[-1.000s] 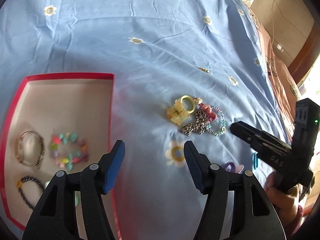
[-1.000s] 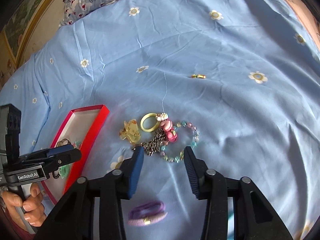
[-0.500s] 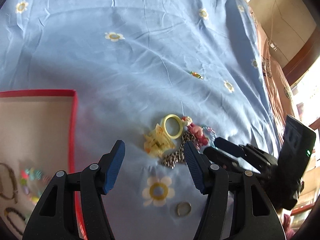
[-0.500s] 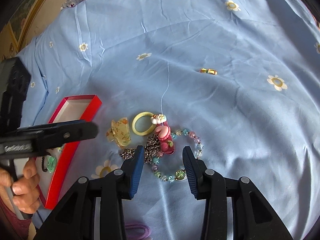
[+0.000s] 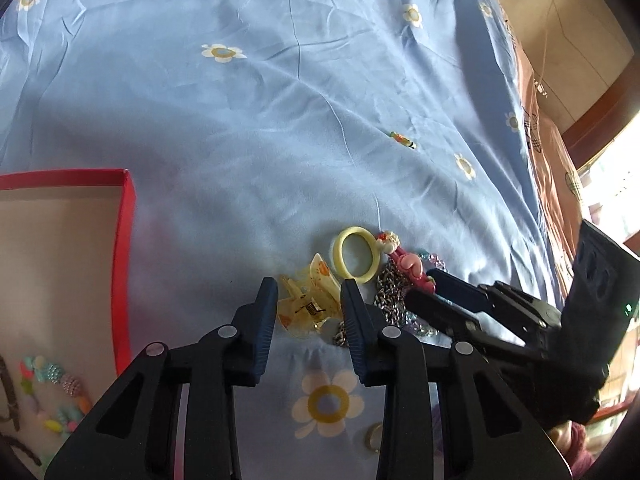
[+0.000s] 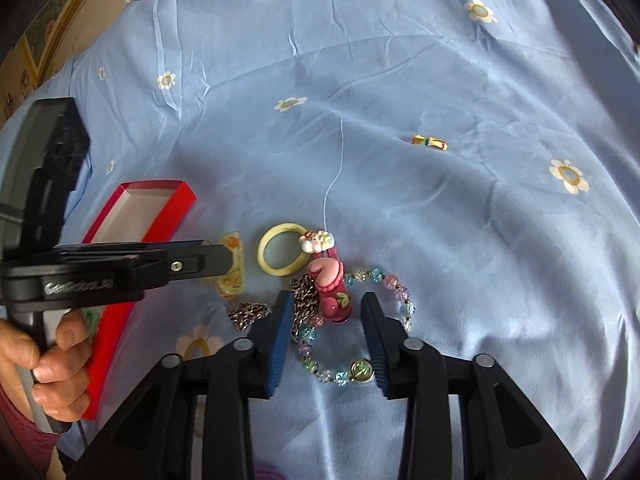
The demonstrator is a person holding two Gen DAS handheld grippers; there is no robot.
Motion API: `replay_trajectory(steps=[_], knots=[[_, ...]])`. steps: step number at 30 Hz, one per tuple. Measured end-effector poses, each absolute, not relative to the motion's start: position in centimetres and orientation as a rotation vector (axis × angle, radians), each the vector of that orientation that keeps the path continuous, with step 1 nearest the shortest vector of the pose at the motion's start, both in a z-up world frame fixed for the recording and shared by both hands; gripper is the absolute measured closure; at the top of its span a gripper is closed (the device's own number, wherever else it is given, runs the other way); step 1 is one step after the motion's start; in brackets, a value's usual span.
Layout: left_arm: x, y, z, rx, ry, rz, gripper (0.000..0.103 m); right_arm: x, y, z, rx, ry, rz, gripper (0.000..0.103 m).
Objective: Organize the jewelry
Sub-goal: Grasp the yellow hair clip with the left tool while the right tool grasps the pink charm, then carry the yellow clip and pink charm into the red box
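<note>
A jewelry pile lies on the blue flowered sheet. It holds a yellow translucent hair clip (image 5: 308, 304), a yellow ring band (image 5: 356, 254), a pink figure clip (image 6: 330, 284), a silver chain (image 6: 248, 312) and a pastel bead bracelet (image 6: 400, 292). My left gripper (image 5: 310, 284) has its jaws closing on the yellow hair clip, with the pads against its two sides. The clip still rests on the sheet. My right gripper (image 6: 326, 300) straddles the pink clip and part of the chain. Its jaws are closing, with gaps on both sides.
A red box (image 5: 124, 240) stands to the left with a coloured bead bracelet (image 5: 52, 376) and dark bracelets inside. A small gold piece (image 6: 430, 142) lies alone farther back. A small ring (image 5: 374, 436) sits by a printed flower. A hand (image 6: 52, 364) holds the left gripper's handle.
The left gripper moved right from the box to the pile and narrowed around the yellow clip. The right gripper moved forward and down over the pink clip, narrowing slightly.
</note>
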State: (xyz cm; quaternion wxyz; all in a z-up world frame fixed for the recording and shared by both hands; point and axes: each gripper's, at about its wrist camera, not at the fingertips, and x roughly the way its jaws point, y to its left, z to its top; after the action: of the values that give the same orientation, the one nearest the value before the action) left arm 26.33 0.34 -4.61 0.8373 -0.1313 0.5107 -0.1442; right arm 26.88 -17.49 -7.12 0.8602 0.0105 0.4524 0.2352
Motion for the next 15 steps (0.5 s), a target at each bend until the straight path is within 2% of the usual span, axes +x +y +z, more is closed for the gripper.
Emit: replay_trajectory(steps=[1, 3, 15], knots=[[26.0, 0.5, -4.5, -0.278, 1.074, -0.309, 0.073, 27.0, -17.4, -7.2, 0.019, 0.95, 0.488, 0.074], [25.6, 0.8, -4.2, -0.278, 1.069, -0.309, 0.073, 27.2, -17.3, -7.3, 0.01, 0.951, 0.479, 0.087], [22.3, 3.3, -2.0, -0.274, 1.012, -0.284, 0.073, 25.5, -16.1, -4.8, 0.03, 0.888, 0.502, 0.087]])
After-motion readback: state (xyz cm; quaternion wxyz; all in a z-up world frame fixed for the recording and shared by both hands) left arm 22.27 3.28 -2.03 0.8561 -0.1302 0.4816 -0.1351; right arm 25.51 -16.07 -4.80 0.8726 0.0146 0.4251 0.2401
